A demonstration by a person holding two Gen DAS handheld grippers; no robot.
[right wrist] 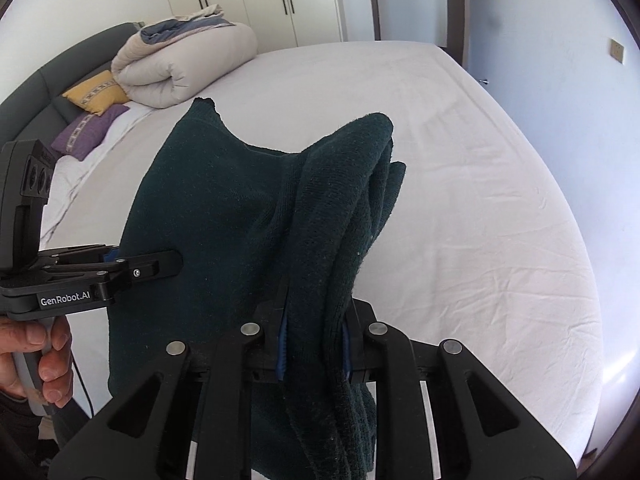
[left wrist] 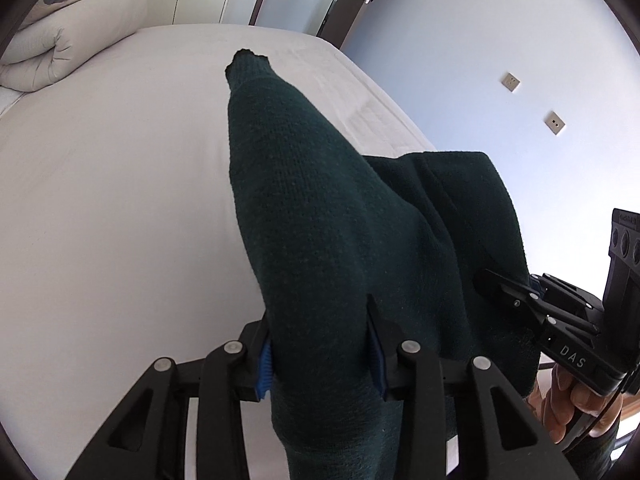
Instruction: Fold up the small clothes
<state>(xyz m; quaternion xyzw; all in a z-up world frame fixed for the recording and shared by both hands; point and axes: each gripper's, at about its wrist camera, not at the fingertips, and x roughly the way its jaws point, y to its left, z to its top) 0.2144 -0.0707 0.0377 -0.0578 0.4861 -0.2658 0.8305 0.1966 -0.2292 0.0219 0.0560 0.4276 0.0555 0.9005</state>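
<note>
A dark green knitted sweater (left wrist: pixel 320 208) is held up over a white bed (left wrist: pixel 100 200). My left gripper (left wrist: pixel 320 352) is shut on a thick fold of it, and a sleeve with its cuff stretches forward from the jaws. My right gripper (right wrist: pixel 314 344) is shut on another bunched edge of the same sweater (right wrist: pixel 224 208). The right gripper shows at the right of the left wrist view (left wrist: pixel 516 300), and the left gripper at the left of the right wrist view (right wrist: pixel 160 266). The sweater hangs between the two grippers, above the bed's near edge.
A rolled beige duvet (right wrist: pixel 180 68) lies at the head of the bed (right wrist: pixel 460 220), with a yellow pillow (right wrist: pixel 96 94) and a purple pillow (right wrist: pixel 88 130) beside it. A wall (left wrist: pixel 520 60) with sockets runs along the bed's right side. Wardrobe doors and a room door stand behind.
</note>
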